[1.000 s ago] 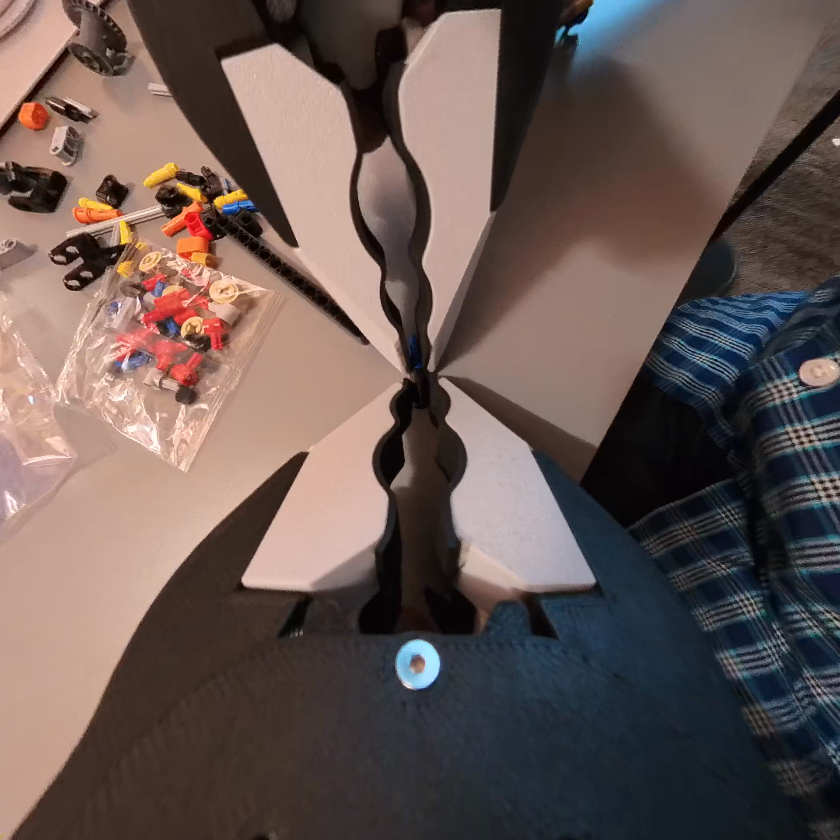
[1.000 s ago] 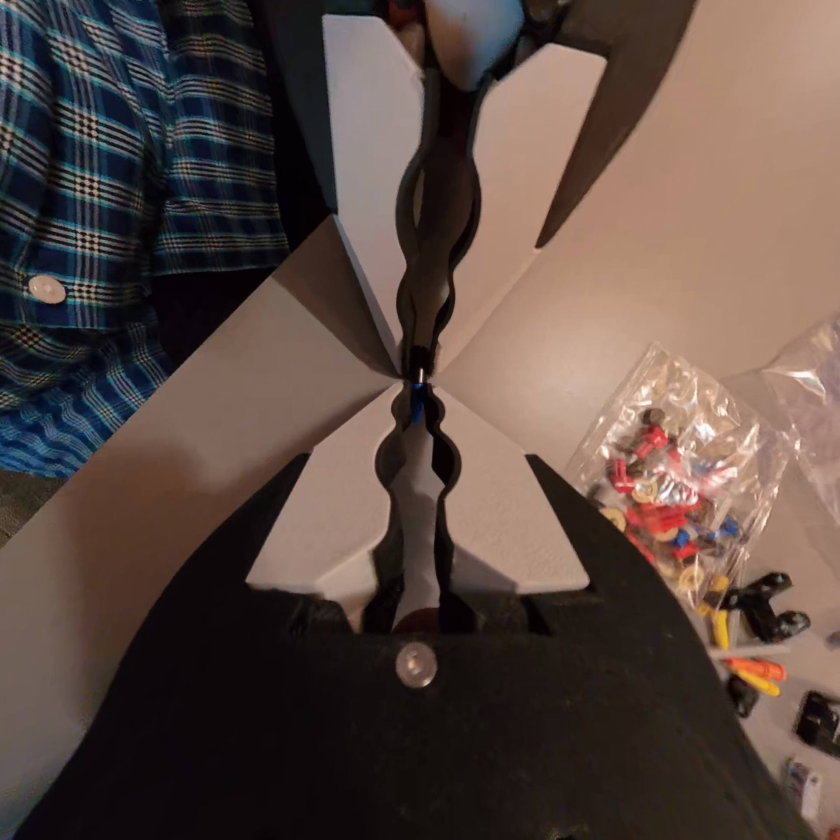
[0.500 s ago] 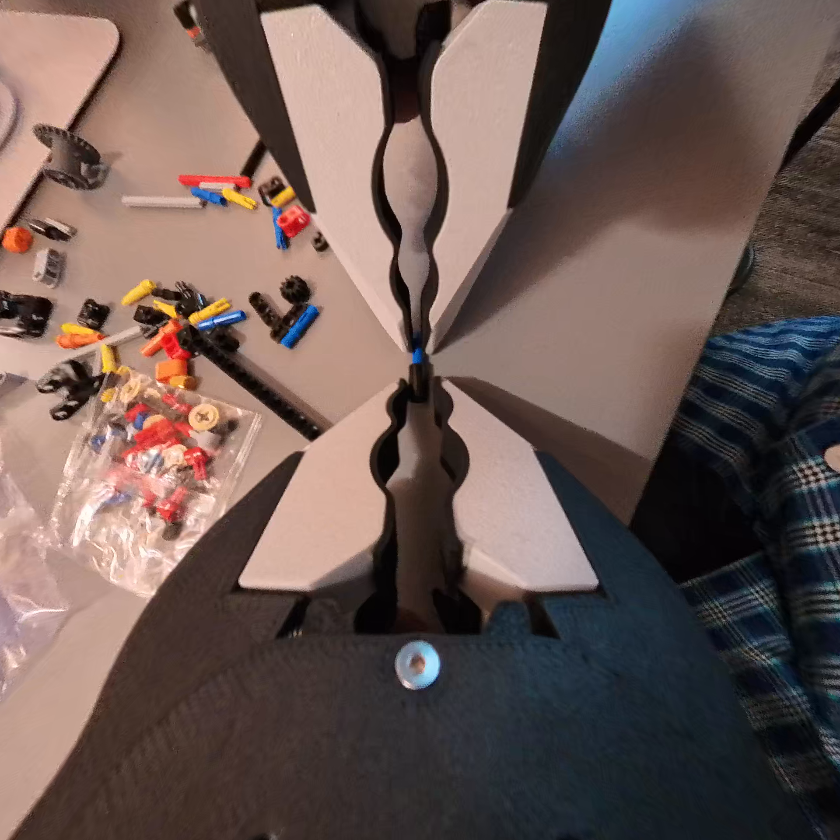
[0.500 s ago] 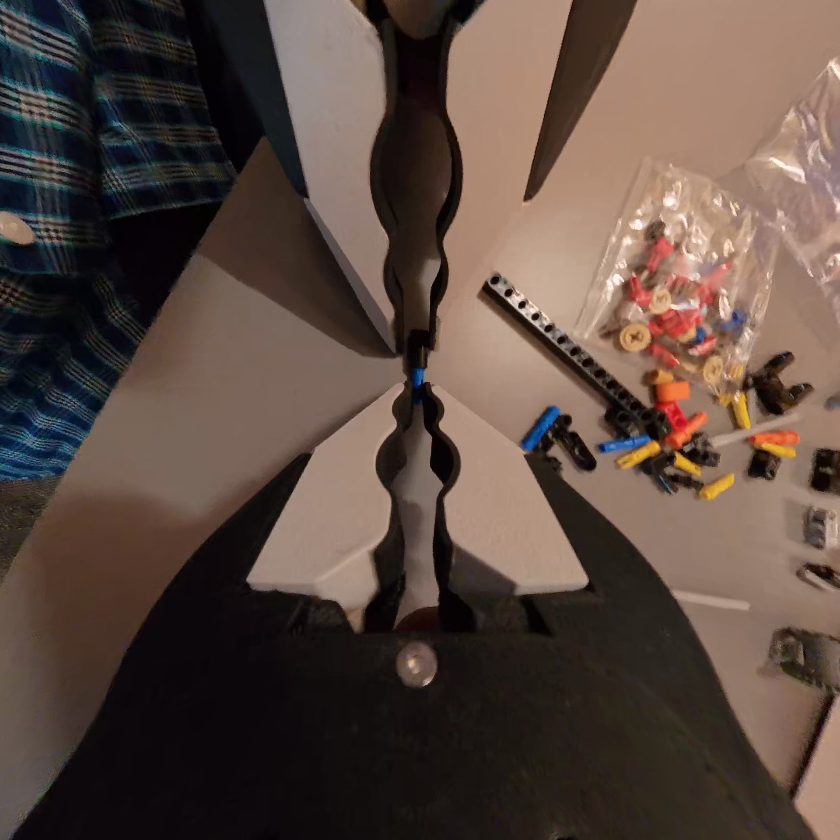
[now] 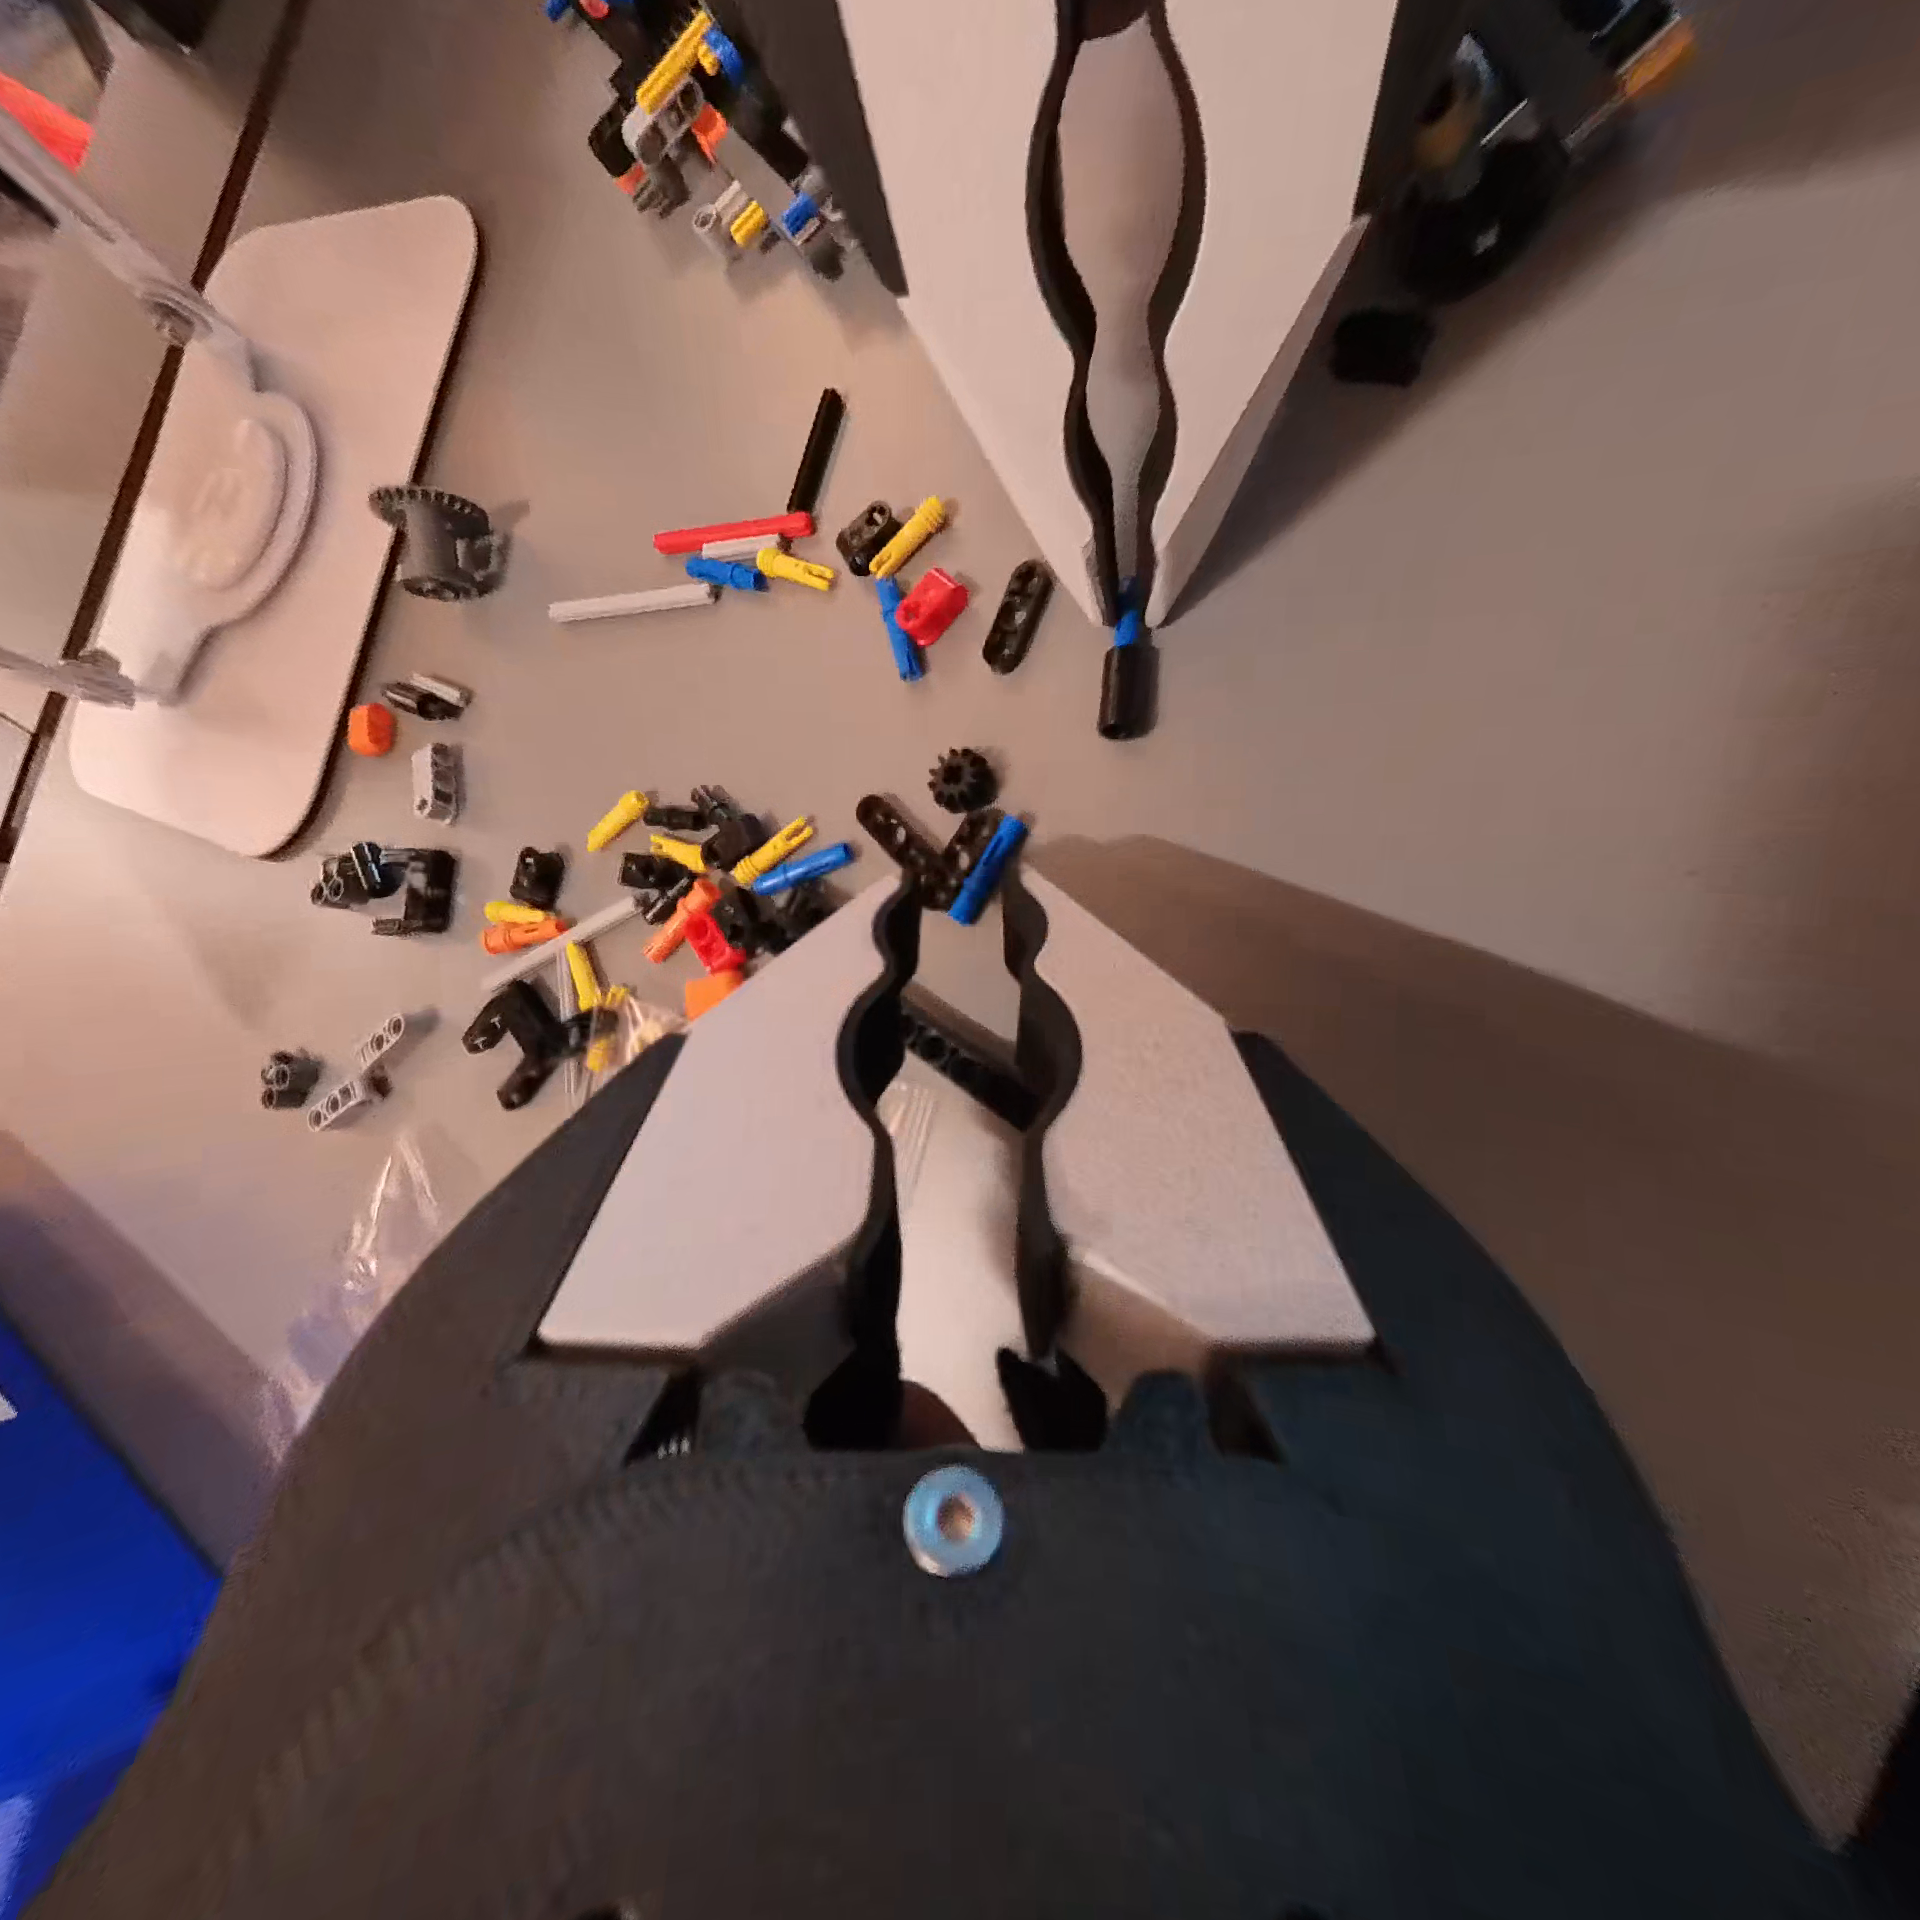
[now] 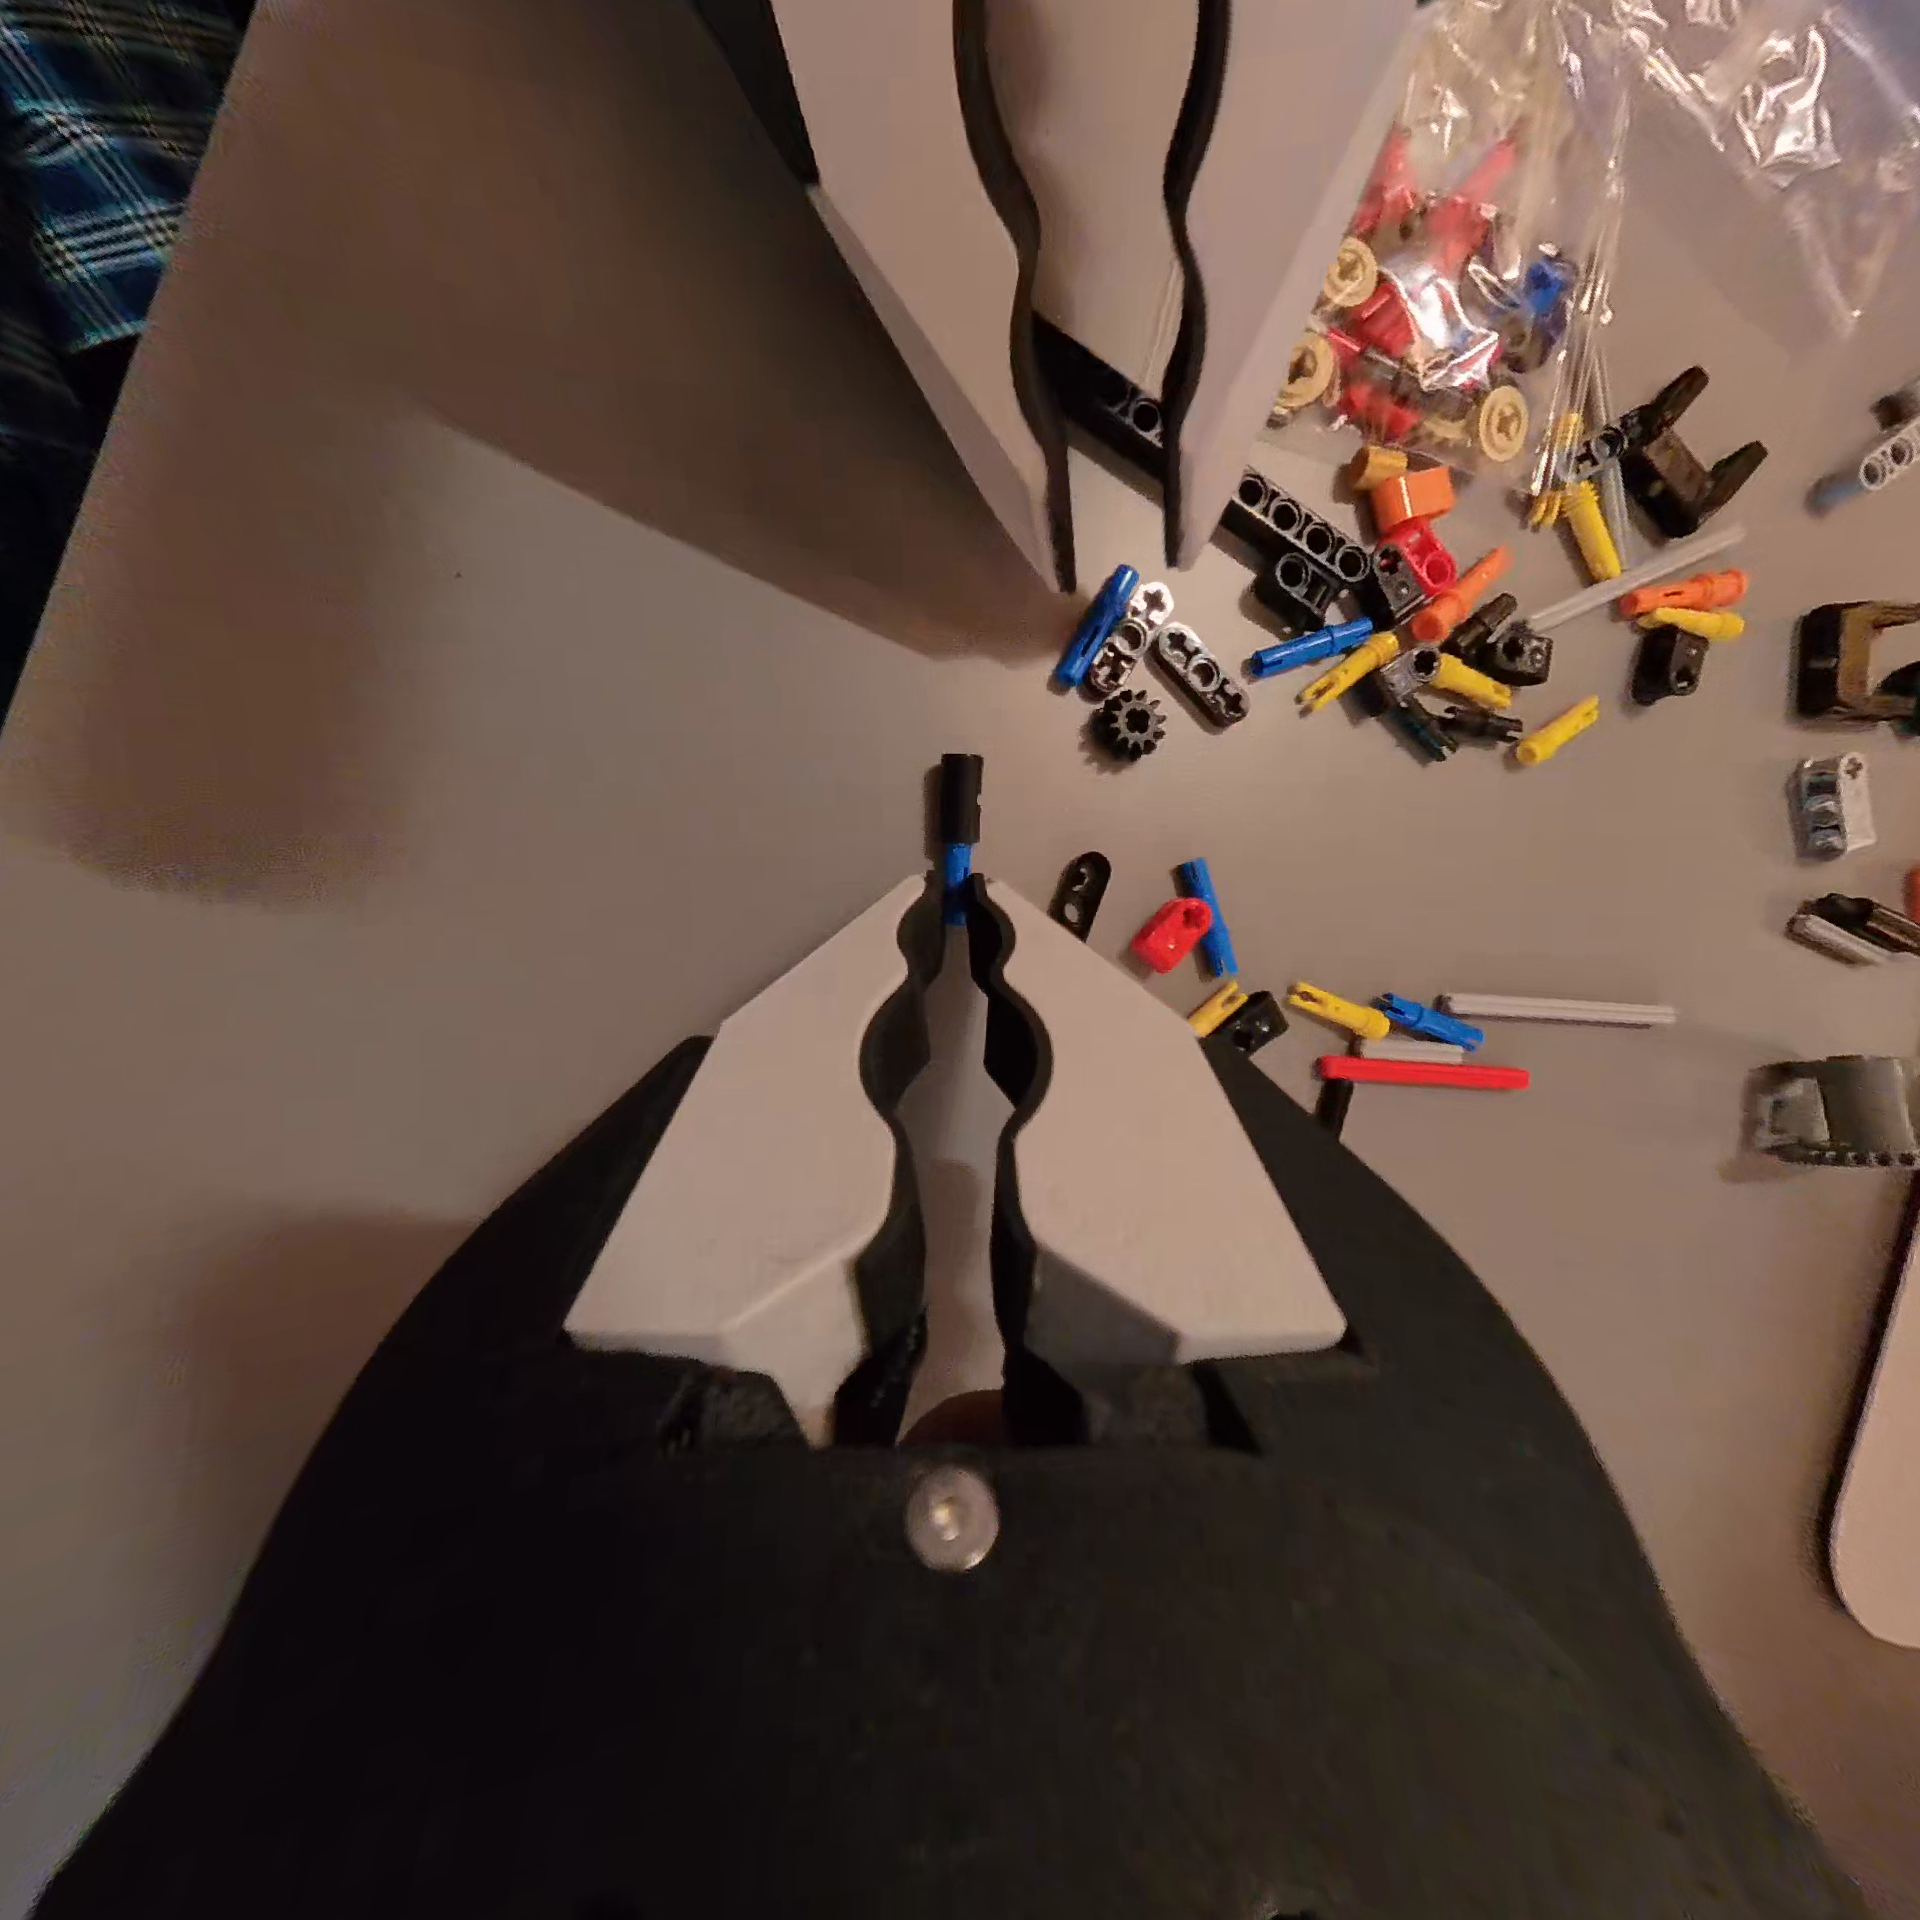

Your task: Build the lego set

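Note:
My right gripper (image 6: 954, 888) is shut on a small blue pin (image 6: 958, 883) with a black sleeve (image 6: 961, 800) pushed onto its free end, held above the grey table. It also shows in the left wrist view (image 5: 1122, 613), with the blue pin (image 5: 1127, 623) and the black sleeve (image 5: 1127, 686) hanging from its tips. My left gripper (image 5: 958, 888) is open and empty, apart from the pin, above a pile of loose pieces (image 5: 717, 873). It shows in the right wrist view (image 6: 1117, 566) too.
A long black beam (image 6: 1132, 416) and a clear bag of pieces (image 6: 1434, 312) lie under the left gripper. A black gear (image 6: 1130, 719), a red axle (image 6: 1423, 1072), a part-built model (image 5: 707, 135) and a grey board (image 5: 312, 499) are nearby. A plaid sleeve (image 6: 62, 156) is past the table edge. There is about 6 cm between the tips of the two grippers.
The two grippers were tip to tip, joining the sleeve and the pin. My left gripper has opened, let go of the black sleeve and drawn back. The sleeve stays on the pin.

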The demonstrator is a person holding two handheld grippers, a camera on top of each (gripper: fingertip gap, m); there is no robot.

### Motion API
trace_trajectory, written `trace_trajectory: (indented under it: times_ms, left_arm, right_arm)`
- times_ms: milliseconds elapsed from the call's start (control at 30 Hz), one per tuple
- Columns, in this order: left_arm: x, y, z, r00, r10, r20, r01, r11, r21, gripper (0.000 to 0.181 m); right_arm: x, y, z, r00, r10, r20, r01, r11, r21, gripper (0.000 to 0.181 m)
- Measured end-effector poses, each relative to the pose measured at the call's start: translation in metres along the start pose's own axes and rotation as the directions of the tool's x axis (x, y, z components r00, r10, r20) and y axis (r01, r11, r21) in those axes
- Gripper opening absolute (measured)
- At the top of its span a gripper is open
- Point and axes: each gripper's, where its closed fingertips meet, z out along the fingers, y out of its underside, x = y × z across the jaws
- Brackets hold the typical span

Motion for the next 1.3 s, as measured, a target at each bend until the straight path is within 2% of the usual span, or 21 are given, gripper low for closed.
trace_trajectory:
  times_ms: [33, 133, 267, 367, 433, 567, 667, 767, 900, 967, 1067, 1167, 1300]
  left_arm:
    - [0.0, 0.002, 0.002, 1.0, 0.001, -0.004, -0.001, 1.0, -0.027, 0.012]
    - [0.003, 0.009, 0.007, 0.999, -0.038, -0.033, 0.035, 0.996, -0.079, 0.01]
    - [0.015, 0.007, 0.002, 0.993, -0.1, -0.065, 0.096, 0.993, -0.074, 0.009]
    - [0.029, 0.001, -0.001, 0.986, -0.127, -0.109, 0.122, 0.991, -0.05, 0.011]
    - [0.045, -0.009, -0.005, 0.971, -0.146, -0.187, 0.147, 0.989, -0.007, 0.014]
    - [0.031, -0.013, -0.016, 0.973, -0.171, -0.154, 0.181, 0.982, 0.054, 0.011]
    - [0.015, 0.007, -0.009, 0.993, -0.079, -0.092, 0.076, 0.996, -0.041, 0.01]
    - [0.013, 0.01, -0.001, 0.996, 0.013, -0.087, -0.019, 0.997, -0.072, 0.009]
    - [0.01, 0.002, 0.002, 0.984, 0.168, -0.055, -0.171, 0.984, -0.046, 0.02]
    - [0.01, -0.005, 0.0, 0.97, 0.236, -0.055, -0.236, 0.972, 0.006, 0.019]
    - [0.008, -0.004, 0.005, 0.935, 0.351, -0.06, -0.352, 0.936, -0.004, 0.019]
    - [0.012, -0.008, 0.01, 0.916, 0.39, -0.091, -0.391, 0.92, 0.01, 0.017]
    - [0.017, -0.016, 0.013, 0.929, 0.352, -0.114, -0.35, 0.936, 0.04, 0.02]
  right_arm:
    - [0.0, 0.0, 0.0, 1.0, 0.003, 0.0, -0.003, 1.0, 0.005, 0.001]
    - [0.001, 0.002, -0.001, 1.0, 0.008, -0.005, -0.008, 1.0, 0.013, 0.001]
    - [0.001, 0.001, 0.0, 1.0, 0.013, -0.007, -0.012, 1.0, 0.029, 0.001]
    - [0.001, 0.001, 0.0, 1.0, 0.015, -0.006, -0.015, 0.999, 0.036, 0.001]
    - [-0.001, 0.0, 0.0, 1.0, 0.011, -0.003, -0.01, 0.999, 0.04, 0.001]
    - [-0.005, -0.001, 0.0, 1.0, 0.008, 0.0, -0.008, 0.999, 0.043, 0.001]
    - [-0.005, 0.0, -0.001, 1.0, 0.008, -0.003, -0.008, 0.999, 0.039, 0.001]
    - [-0.004, 0.0, -0.001, 1.0, 0.013, -0.005, -0.013, 0.999, 0.041, 0.001]
    - [-0.004, 0.001, -0.002, 1.0, 0.015, -0.003, -0.015, 0.999, 0.048, 0.001]
    - [-0.004, 0.001, -0.001, 1.0, 0.013, -0.001, -0.013, 0.999, 0.051, 0.001]
    - [-0.004, 0.001, -0.001, 1.0, 0.008, 0.003, -0.008, 0.999, 0.053, 0.001]
    - [-0.004, 0.001, -0.002, 1.0, 0.007, -0.001, -0.007, 0.999, 0.054, 0.001]
    - [-0.003, 0.003, -0.003, 1.0, 0.01, -0.003, -0.01, 0.998, 0.054, 0.0]
